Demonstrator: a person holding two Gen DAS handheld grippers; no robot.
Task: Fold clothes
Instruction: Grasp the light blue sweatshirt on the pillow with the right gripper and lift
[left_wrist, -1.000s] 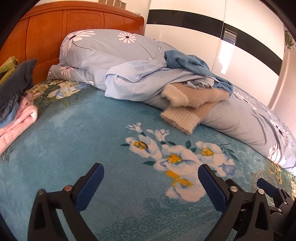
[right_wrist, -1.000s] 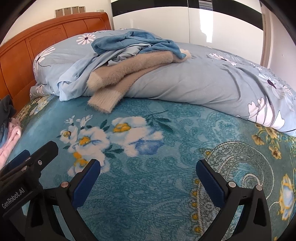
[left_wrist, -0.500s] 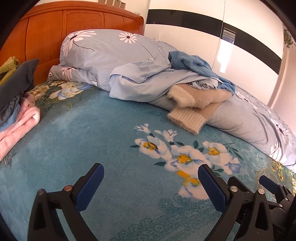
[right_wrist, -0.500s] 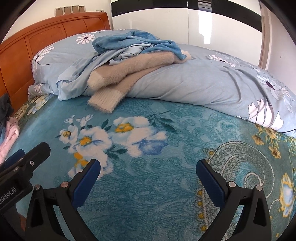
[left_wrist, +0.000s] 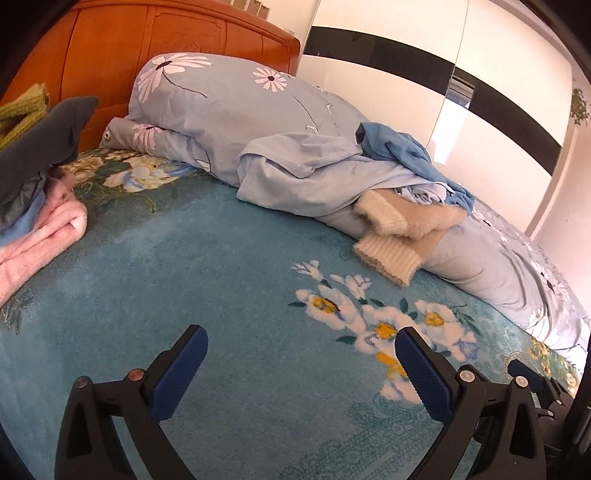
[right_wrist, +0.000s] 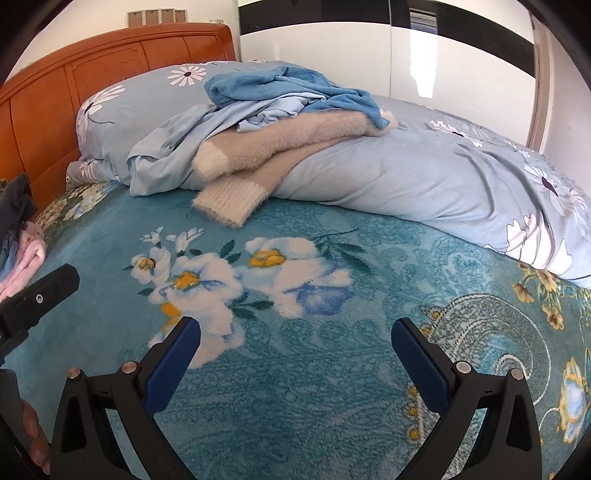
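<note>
A heap of unfolded clothes lies on the quilt at the far side of the bed: a beige fuzzy sweater (left_wrist: 402, 229) (right_wrist: 280, 147), a pale blue garment (left_wrist: 310, 173) (right_wrist: 173, 147) and a darker blue fleece piece (left_wrist: 406, 155) (right_wrist: 291, 88). My left gripper (left_wrist: 299, 350) is open and empty, low over the teal floral blanket. My right gripper (right_wrist: 295, 339) is open and empty too, well short of the heap. It also shows in the left wrist view (left_wrist: 532, 376) at the lower right.
The teal floral blanket (right_wrist: 332, 387) covers the bed. A light blue daisy quilt (right_wrist: 443, 177) runs along the far side. An orange wooden headboard (left_wrist: 155, 55) stands behind. A stack of pink, blue, grey and green clothes (left_wrist: 33, 206) lies at the left.
The left view has swung left: the clothes heap and blanket flowers slid right in frame, and more of the left stack shows. The right view has barely shifted.
</note>
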